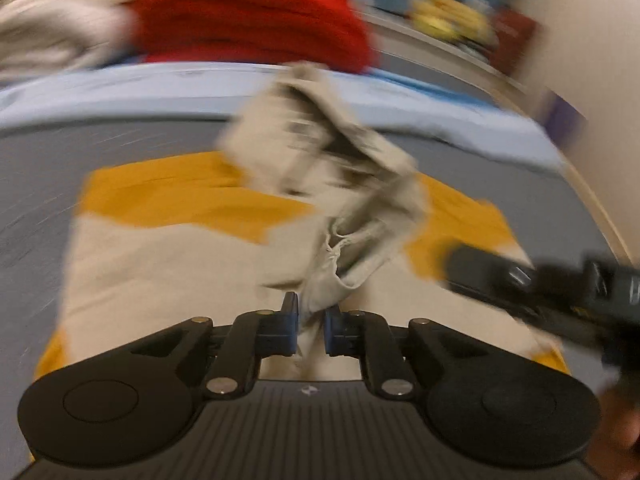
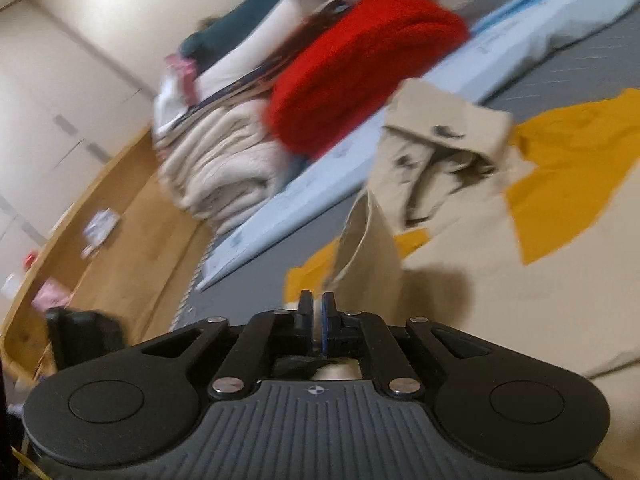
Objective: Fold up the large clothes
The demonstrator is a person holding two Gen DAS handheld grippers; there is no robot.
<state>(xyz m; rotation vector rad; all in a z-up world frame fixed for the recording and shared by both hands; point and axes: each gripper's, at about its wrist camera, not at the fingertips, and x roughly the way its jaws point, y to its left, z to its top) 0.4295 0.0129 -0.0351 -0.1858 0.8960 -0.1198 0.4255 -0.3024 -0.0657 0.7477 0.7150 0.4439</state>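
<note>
While both views are smeared with blur, I can still place things against the beige garment (image 1: 160, 264), which lies spread on a yellow cloth (image 1: 168, 196) over a grey surface (image 1: 36, 184).

Left of the garment in my right-wrist view I see a wooden ledge (image 2: 132, 216) carrying small blurred items. Beyond the garment's far edge sits a stack: cream folded knits (image 2: 224, 172), then a red knit (image 2: 360, 64), all on a pale blue sheet (image 2: 320, 184). Faint print runs along that sheet, but I cannot read it; no brand or label is legible anywhere.

My left gripper (image 1: 311, 322) is over the garment's near edge, its blue pads clamped on a bunched fold that rises and twists ahead of it. My right gripper (image 2: 317, 312) is at the garment's other near corner, jaws nearly together with a thin strip of beige fabric pinched between them, lifted off the yellow cloth. In the left-wrist view that right gripper (image 1: 560, 284) shows as a dark blur right of the garment.
</note>
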